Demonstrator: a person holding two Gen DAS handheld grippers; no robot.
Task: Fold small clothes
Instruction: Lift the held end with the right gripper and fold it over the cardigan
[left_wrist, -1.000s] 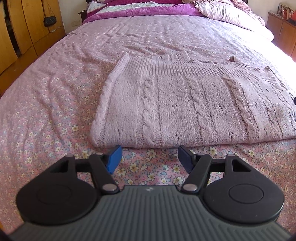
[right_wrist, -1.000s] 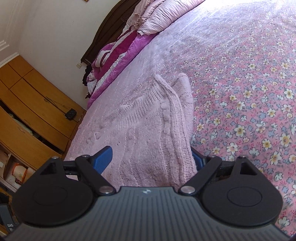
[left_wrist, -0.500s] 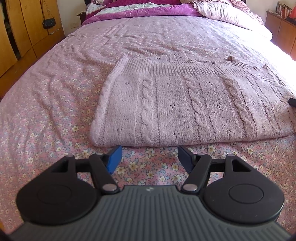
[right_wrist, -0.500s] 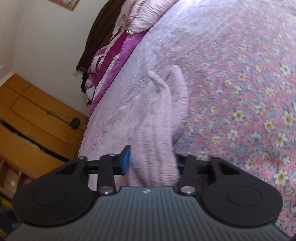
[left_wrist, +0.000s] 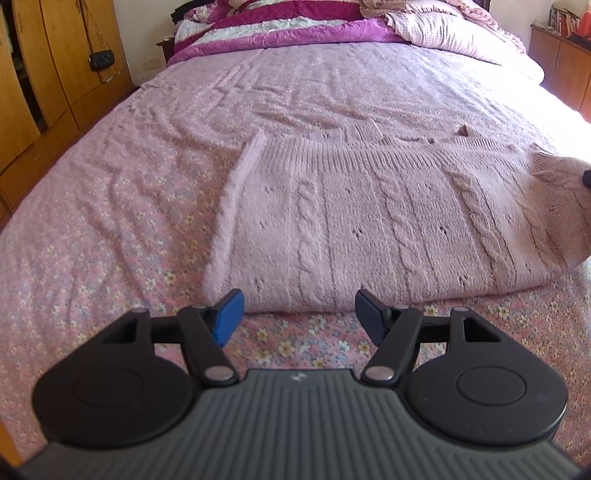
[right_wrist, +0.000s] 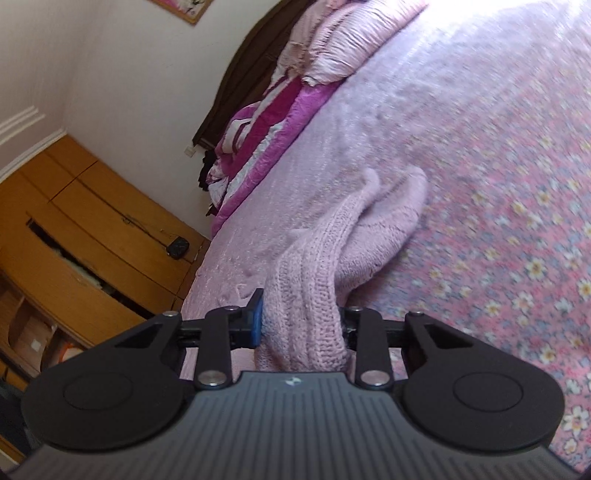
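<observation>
Since a second ago my right tool (right_wrist: 301, 325) has gone from standing wide around the sweater's (left_wrist: 369, 229) end to pinching it, and that end now stands lifted off the bed (left_wrist: 129, 184) where it lay flat before. Its jaws are closing, with a thick bunch of pink knit between the blue pads (right_wrist: 256, 321) and pressed by them. My left tool (left_wrist: 299, 317) has hardly shifted: its jaws stand apart with nothing between them, just short of the sweater's near folded edge. The sweater lies on the floral bedspread, its long axis running left to right across my left view, cables running front to back, ribbed hem on the far side. Its right end is bunched and raised.
</observation>
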